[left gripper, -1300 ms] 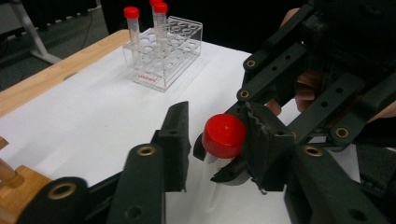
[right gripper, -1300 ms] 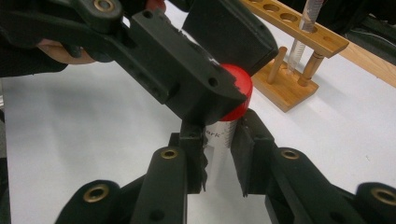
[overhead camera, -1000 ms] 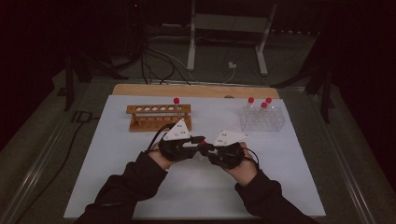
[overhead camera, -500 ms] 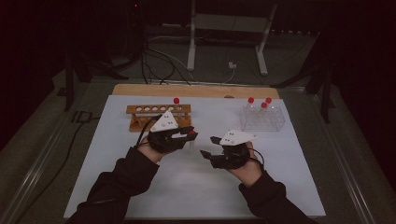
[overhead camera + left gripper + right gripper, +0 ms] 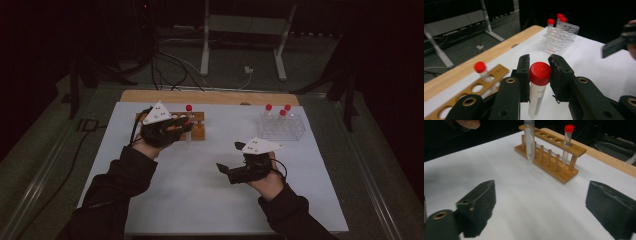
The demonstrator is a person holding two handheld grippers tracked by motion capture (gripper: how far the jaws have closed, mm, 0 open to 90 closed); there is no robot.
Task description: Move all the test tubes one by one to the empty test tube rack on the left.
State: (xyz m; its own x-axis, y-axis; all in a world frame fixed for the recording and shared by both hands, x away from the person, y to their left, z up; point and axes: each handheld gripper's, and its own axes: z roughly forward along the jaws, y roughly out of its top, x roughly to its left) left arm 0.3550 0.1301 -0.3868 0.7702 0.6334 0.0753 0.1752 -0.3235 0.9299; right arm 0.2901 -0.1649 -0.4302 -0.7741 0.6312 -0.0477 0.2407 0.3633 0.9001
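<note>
White sheeting covered the counter [image 5: 200, 200]. One wooden rack [image 5: 199, 131] held one red-capped tube [image 5: 568, 142]; one clear rack [image 5: 282, 126] held three. Left claw [image 5: 539, 77] pinched a fifth tube [image 5: 537, 92] above the sheet beside the wooden rack. Right claw [image 5: 541, 212], jaws just spreading, stood wide and empty. Its view revealed the pinched tube's tapered tip.
</note>
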